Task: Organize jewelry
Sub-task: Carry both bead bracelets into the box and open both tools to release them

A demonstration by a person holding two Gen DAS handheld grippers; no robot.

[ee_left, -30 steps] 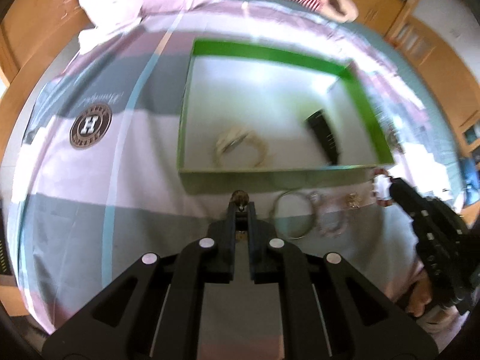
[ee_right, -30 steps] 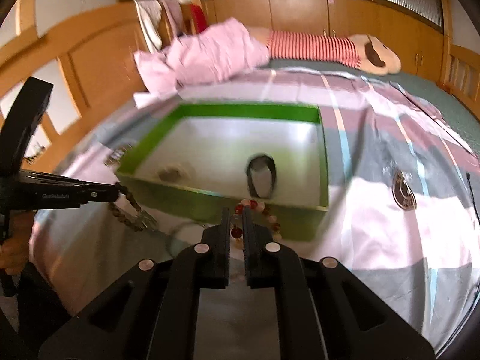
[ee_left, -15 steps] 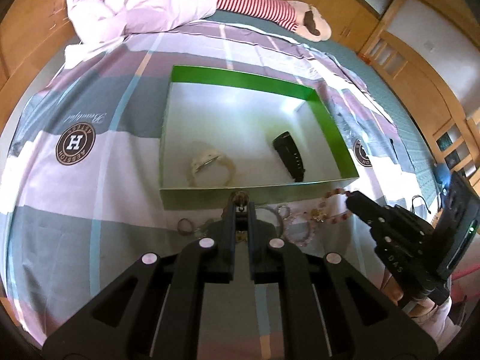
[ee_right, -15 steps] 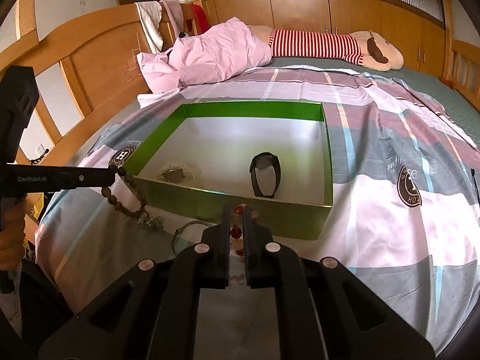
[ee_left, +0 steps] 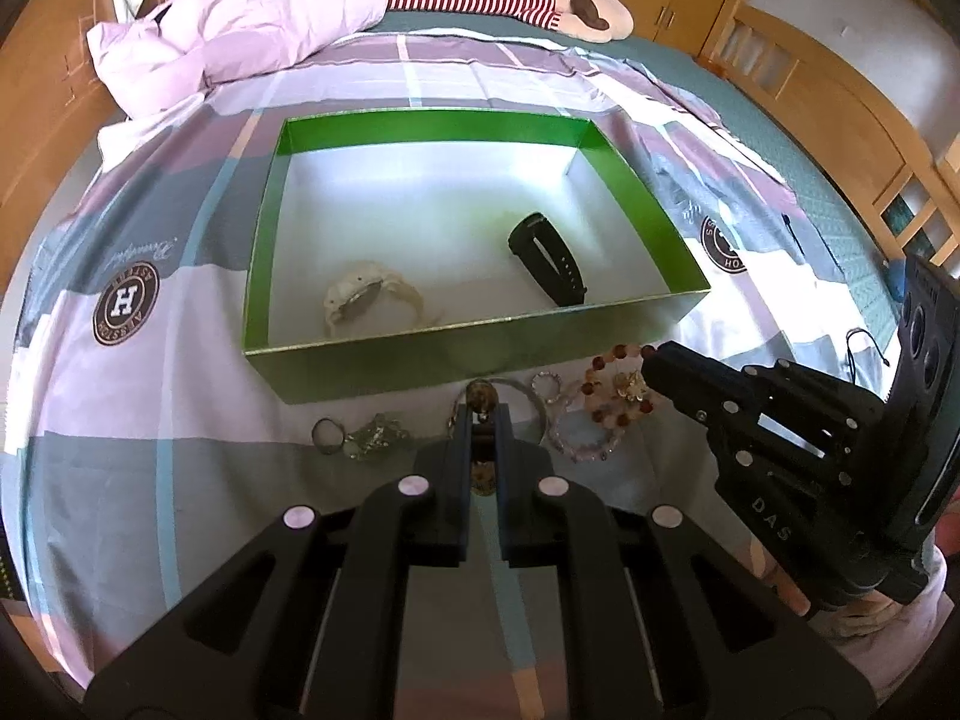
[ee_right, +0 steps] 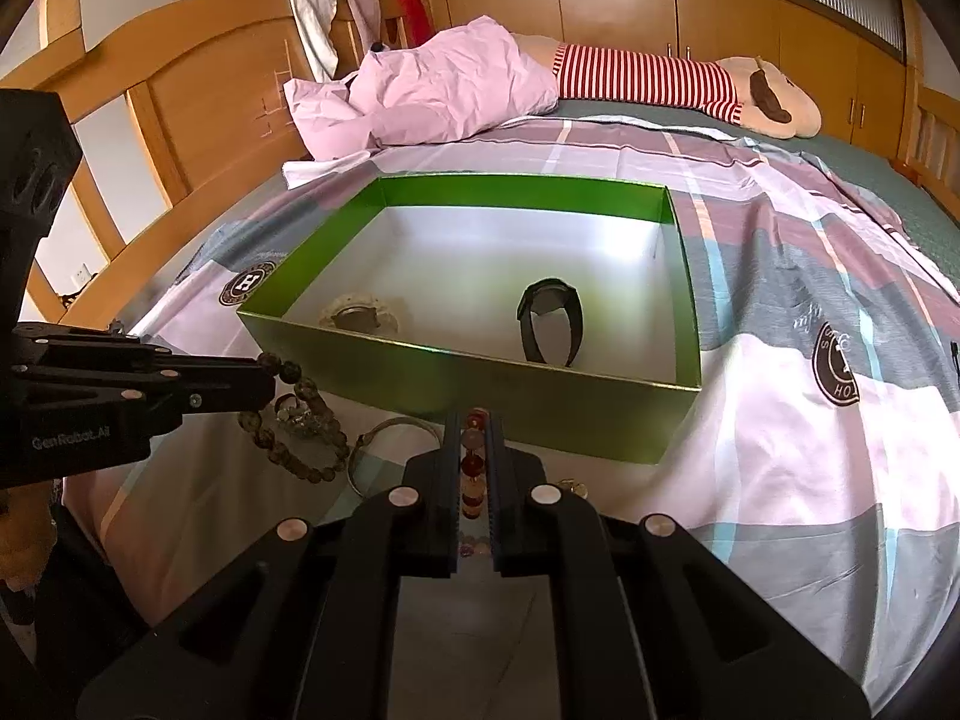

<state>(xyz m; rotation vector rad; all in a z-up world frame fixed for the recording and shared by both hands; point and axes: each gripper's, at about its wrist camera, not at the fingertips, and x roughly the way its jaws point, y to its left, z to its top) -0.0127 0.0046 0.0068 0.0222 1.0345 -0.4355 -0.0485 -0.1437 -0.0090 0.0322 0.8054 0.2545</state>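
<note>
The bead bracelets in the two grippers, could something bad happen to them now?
Maybe. The dark bead bracelet dangles low from the left gripper, so it might snag the green box wall. The red bead bracelet sits pinched in the right gripper and might slip out onto the bedsheet.

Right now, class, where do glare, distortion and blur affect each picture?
Left wrist view: glare whitens the floor of the green box at the back; fisheye bends the bed's edges. Right wrist view: a bright patch on the box's far inner wall; the beaded bracelet between the jaws looks soft.
</note>
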